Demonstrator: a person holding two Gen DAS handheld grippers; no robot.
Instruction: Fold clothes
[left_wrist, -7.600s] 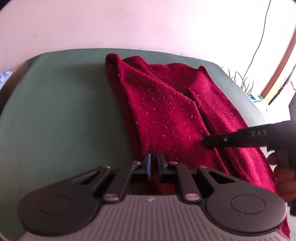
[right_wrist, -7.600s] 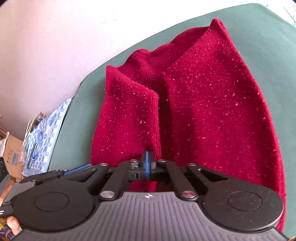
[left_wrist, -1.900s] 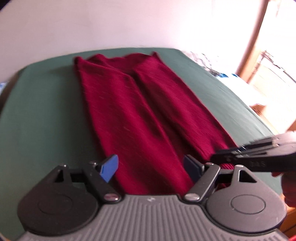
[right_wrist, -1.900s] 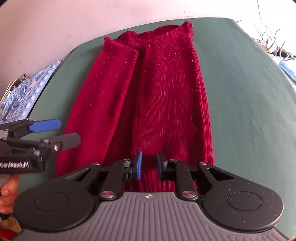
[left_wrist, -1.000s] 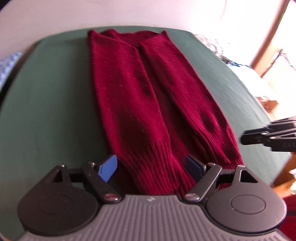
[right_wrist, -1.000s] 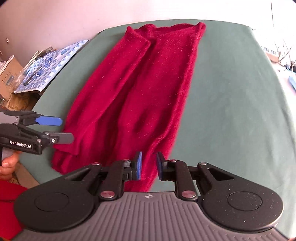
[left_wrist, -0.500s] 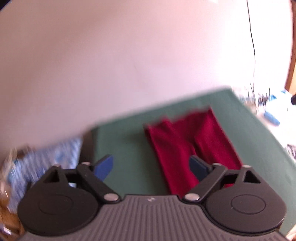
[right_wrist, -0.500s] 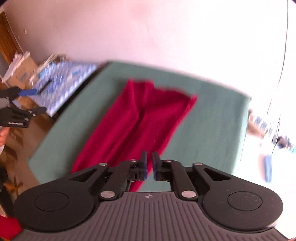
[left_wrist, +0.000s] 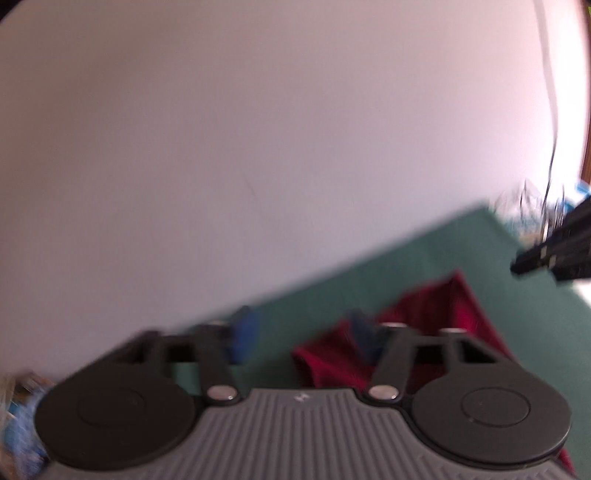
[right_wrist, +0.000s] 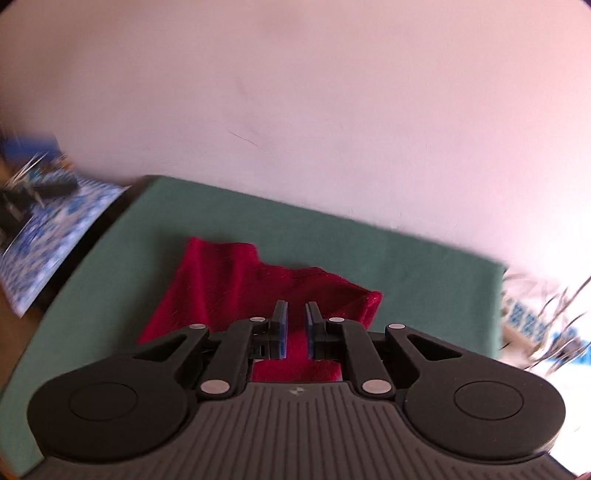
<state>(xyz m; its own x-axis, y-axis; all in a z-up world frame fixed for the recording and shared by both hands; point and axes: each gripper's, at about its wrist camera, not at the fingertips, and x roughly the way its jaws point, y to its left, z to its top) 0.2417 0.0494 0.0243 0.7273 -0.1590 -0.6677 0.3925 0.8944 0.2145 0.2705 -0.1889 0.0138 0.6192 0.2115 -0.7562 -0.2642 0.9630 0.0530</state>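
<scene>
Your left gripper (left_wrist: 301, 341), empty, is closing its fingers; your right gripper (right_wrist: 294, 330) keeps its fingers nearly together on nothing. Both have lifted back from the red garment (right_wrist: 258, 291), which now lies beyond them, lengthwise on the green tabletop (right_wrist: 424, 273) below the wall (right_wrist: 295, 110). The long fold looks finished.
</scene>
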